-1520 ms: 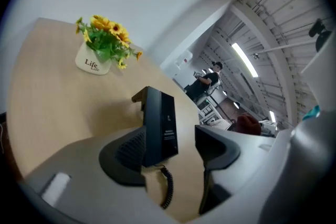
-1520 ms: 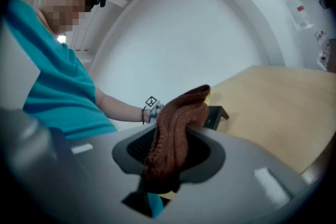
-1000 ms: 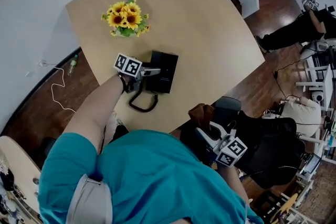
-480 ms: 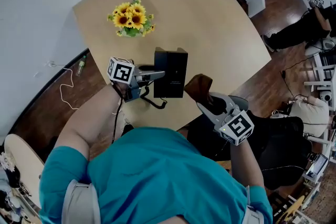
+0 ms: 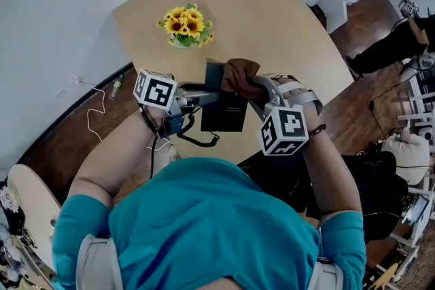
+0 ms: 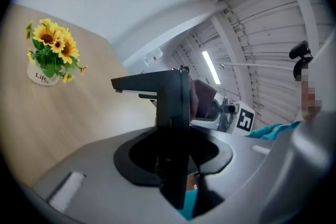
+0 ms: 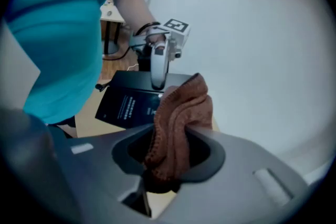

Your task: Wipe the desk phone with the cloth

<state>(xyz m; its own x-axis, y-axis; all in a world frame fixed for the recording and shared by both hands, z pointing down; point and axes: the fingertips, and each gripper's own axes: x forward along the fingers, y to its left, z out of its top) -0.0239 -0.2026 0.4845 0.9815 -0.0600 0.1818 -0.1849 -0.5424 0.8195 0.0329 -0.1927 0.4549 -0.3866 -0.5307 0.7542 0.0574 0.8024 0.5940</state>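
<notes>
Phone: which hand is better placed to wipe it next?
Right. The right gripper holds the cloth right at the phone. The left gripper has just been closing its fingers on the phone and holds it, so that hand is busy.

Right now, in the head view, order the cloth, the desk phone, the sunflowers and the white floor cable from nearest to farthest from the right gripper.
1. cloth: clamped in the right gripper.
2. desk phone: beside the cloth, just below-left.
3. sunflowers: farther up the table, left.
4. white cable: on the floor, far left.
</notes>
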